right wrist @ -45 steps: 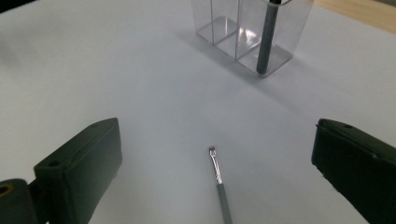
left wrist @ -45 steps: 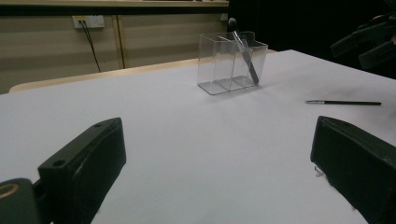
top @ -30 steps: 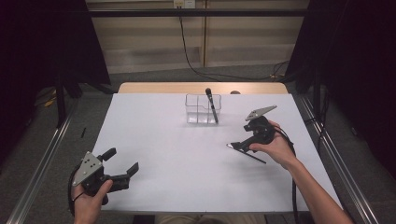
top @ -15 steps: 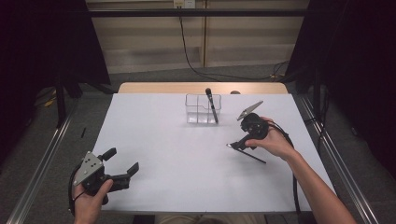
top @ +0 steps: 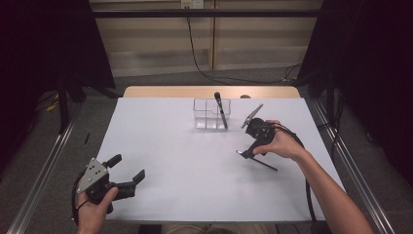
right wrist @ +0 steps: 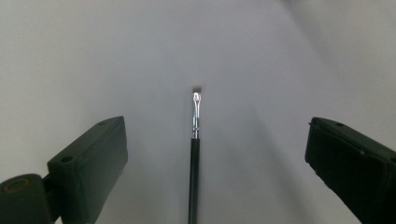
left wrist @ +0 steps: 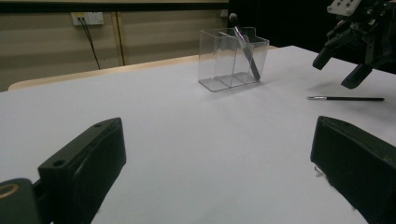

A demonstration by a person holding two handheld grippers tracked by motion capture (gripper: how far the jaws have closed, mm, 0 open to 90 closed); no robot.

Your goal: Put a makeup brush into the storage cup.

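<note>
Fingers [right wrist: 88, 158] of right gripper [right wrist: 205, 163] wide apart, holding nothing, pointing down at thin brush [right wrist: 194, 172] flat on table [top: 170, 146]; handle running straight between jaws. Left gripper [top: 127, 173] open, well apart.

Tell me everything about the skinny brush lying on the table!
The brush is thin and straight, with a long black handle, a shiny silver collar and a tiny dark tip. It lies flat on the white table, apart from the clear box. The right gripper hangs just above it, jaws wide open on either side, not touching it. In the left gripper view it lies level on the table, silver end pointing left.
</note>
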